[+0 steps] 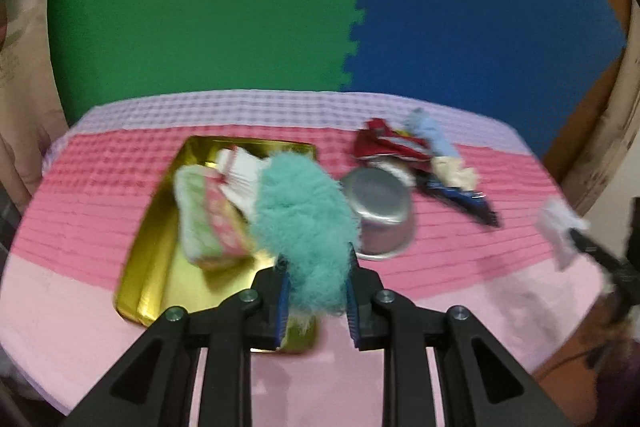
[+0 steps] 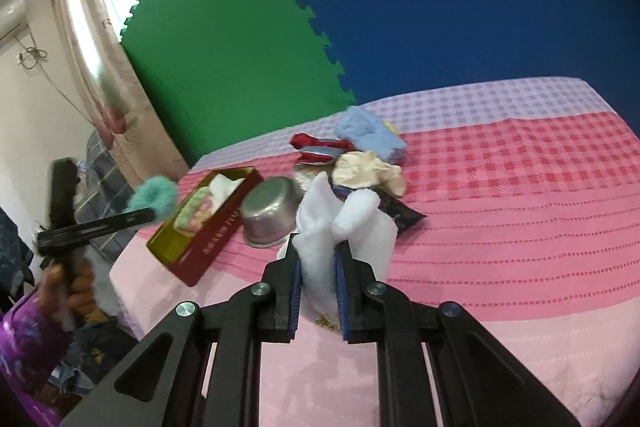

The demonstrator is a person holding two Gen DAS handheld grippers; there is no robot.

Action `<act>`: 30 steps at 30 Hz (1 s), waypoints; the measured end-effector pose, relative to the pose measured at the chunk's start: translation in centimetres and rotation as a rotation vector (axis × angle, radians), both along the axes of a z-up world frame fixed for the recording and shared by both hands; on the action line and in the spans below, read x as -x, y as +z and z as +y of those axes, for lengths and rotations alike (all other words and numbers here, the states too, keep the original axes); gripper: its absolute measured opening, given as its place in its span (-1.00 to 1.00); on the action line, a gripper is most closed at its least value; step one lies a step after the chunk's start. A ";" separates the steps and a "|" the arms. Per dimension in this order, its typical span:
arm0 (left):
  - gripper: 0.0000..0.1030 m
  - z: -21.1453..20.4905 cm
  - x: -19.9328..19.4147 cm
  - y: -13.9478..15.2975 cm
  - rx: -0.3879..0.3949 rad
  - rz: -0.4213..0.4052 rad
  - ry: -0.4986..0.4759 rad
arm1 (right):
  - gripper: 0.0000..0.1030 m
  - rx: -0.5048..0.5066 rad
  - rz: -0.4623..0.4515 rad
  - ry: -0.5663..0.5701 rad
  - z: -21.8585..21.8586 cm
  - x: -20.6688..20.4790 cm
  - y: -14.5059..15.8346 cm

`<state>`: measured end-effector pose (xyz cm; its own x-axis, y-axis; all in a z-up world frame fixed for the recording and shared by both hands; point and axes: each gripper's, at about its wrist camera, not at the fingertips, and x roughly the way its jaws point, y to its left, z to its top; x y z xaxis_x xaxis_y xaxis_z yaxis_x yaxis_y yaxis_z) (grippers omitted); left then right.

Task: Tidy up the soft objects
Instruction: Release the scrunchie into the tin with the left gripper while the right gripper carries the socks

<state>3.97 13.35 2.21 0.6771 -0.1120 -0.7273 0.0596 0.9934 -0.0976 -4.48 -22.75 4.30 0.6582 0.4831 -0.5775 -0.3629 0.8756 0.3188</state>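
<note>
Black left gripper (image 1: 318, 281), blue pads, jaws pinched in on a teal fluffy piece (image 1: 304, 223) that bulges up and out above the fingertips. Held above the near edge of a gold-lined tin box (image 1: 150, 267). Inside the box: a green-and-pink patterned cloth (image 1: 208, 215) and a white ribbed cloth (image 1: 240, 175), lying against each other.

Right gripper (image 2: 317, 259), same build, clamped tight on a white fleecy cloth (image 2: 340, 219); folds stand up between the pads, the rest hangs down behind them. Cloth appears lifted off the bedding, though blur makes contact hard to judge.

Just right of the box, an upturned metal pot (image 1: 378, 211), base up and tilted. Beyond it a heap: red foil wrapper (image 1: 386, 143), light blue fluffy cloth (image 2: 368, 135), cream cloth (image 2: 366, 169), dark snack packet (image 2: 402, 213) poking out toward the near side. All touching or overlapping.

Everything sits on a checked bedspread (image 2: 520, 187), bands of lilac, red-pink and pale pink. Green and blue foam mats (image 1: 200, 7) stand behind.

From the right wrist view, the person's hand (image 2: 76, 281) in a purple sleeve (image 2: 24, 343) grips the left tool's handle; the box's outer wall shows dark red.
</note>
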 end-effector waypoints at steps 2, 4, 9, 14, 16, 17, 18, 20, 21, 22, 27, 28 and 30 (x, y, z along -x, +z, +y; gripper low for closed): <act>-0.56 0.9 -1.3 -0.8 -0.032 0.007 -0.006 | -0.74 0.002 -0.004 0.007 0.4 0.2 0.3; -0.56 1.5 -2.7 -1.6 -0.054 0.008 -0.012 | -0.74 0.011 -0.010 0.016 0.9 0.3 0.6; -0.52 2.6 -6.2 -4.1 -0.050 0.054 -0.046 | -0.74 0.016 0.004 0.019 2.0 0.3 0.4; -0.52 2.8 -7.8 -6.1 -0.026 0.112 -0.080 | -0.74 0.031 0.011 0.034 2.8 0.4 0.2; -0.51 2.4 -8.0 -6.6 -0.021 0.122 -0.108 | -0.74 0.036 0.015 0.038 3.1 0.4 0.1; -0.51 2.2 -8.0 -6.8 -0.028 0.123 -0.113 | -0.74 0.037 0.017 0.040 3.3 0.4 0.1; -0.51 2.0 -8.1 -7.0 -0.038 0.124 -0.121 | -0.73 0.039 0.018 0.045 3.4 0.3 0.0; -0.51 1.6 -8.1 -7.5 -0.040 0.139 -0.137 | -0.73 0.048 0.016 0.051 3.9 0.5 0.1; -0.49 1.5 -8.1 -7.7 -0.044 0.143 -0.133 | -0.74 0.051 0.014 0.056 4.2 0.6 0.2; -0.43 1.5 -8.1 -7.7 -0.054 0.140 -0.120 | -0.74 0.055 0.013 0.059 4.5 0.6 0.2; -0.05 1.9 -6.9 -6.7 -0.109 0.106 -0.035 | -0.74 0.062 0.012 0.075 5.5 0.9 0.5; 0.00 2.2 -6.4 -6.4 -0.106 0.101 -0.026 | -0.73 0.063 0.012 0.079 5.7 0.9 0.5; 0.03 2.7 -5.3 -5.7 -0.100 0.074 -0.007 | -0.73 0.068 0.011 0.090 6.3 1.1 0.6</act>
<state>9.27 16.00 -3.49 0.6205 -0.0409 -0.7831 0.0632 0.9980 -0.0021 -5.61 -16.50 4.87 0.6073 0.4995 -0.6177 -0.4380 0.8593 0.2642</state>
